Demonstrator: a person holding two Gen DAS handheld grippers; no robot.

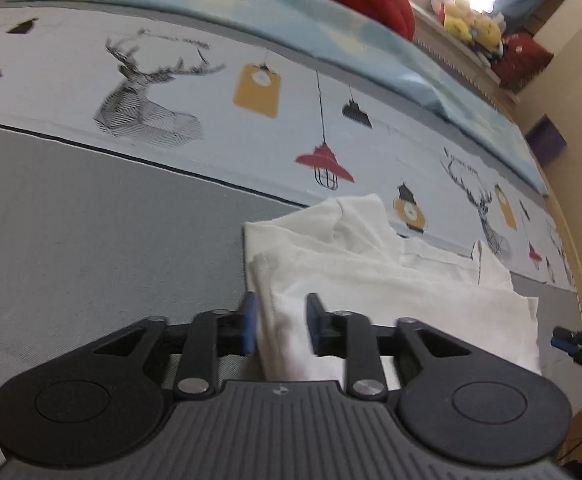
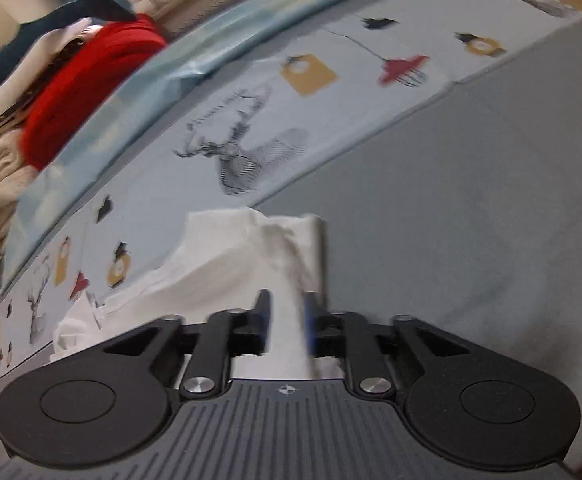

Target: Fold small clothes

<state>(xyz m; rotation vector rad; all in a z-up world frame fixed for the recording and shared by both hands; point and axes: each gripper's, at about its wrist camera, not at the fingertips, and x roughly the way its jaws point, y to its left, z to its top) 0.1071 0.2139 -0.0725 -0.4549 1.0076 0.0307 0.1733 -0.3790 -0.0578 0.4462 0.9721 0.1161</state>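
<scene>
Two hand-held grippers, left hand-held gripper [image 1: 281, 326] and right hand-held gripper [image 2: 287, 322], fingers apart, straddling white garment [image 1: 391, 280] on bed [image 1: 91, 240].

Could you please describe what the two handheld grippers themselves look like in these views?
Both look identical: the left gripper and right gripper have black linkage arms with silver pivot bolts, round black side discs, a ribbed dark grey base bearing a small crosshair mark, and blue-padded fingers.

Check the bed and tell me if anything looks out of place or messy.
Only the white garment stands out: it lies rumpled on the deer-print bedspread, its layers bunched and uneven, one edge between the left gripper jaws. Nothing looks spilled or damaged.
</scene>
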